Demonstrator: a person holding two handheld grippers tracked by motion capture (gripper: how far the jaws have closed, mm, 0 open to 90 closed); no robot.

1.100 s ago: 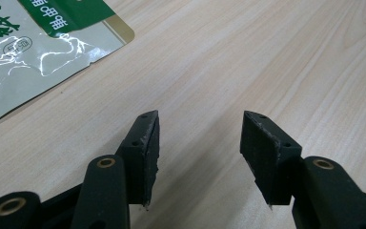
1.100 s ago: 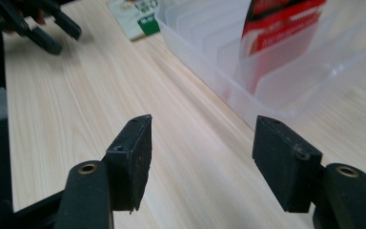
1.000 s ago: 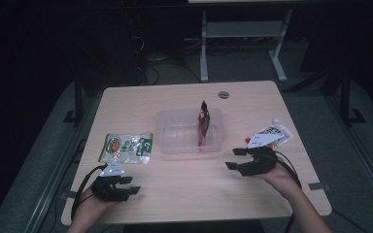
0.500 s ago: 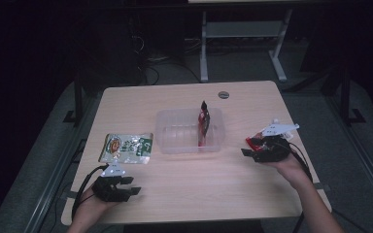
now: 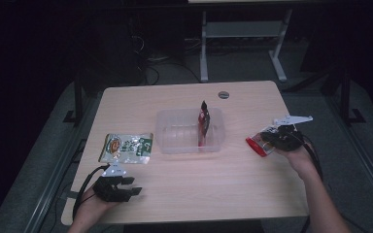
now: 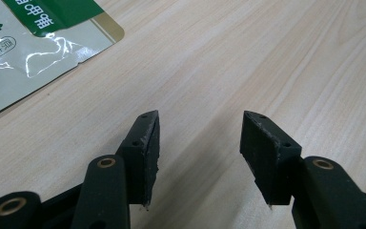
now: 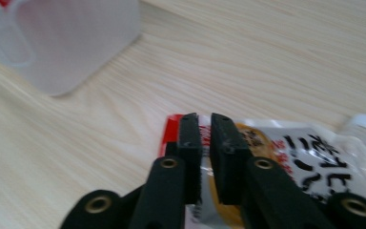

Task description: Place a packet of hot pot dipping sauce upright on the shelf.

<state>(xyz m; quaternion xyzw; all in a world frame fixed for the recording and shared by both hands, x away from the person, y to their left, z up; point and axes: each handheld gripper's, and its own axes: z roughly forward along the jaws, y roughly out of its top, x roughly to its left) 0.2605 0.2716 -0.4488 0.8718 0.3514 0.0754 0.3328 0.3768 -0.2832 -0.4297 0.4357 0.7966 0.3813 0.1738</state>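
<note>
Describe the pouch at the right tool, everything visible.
The pouch is a soft, glossy spouted pack: white with a red end, an orange patch, black print and a white cap. It lies near the table's right edge, right of the clear tub. The right tool has just been closing; its jaws now pinch the pouch's red end.

Left gripper (image 6: pixel 198 143) gapes; right gripper (image 7: pixel 205 125) jaws just closed.
</note>
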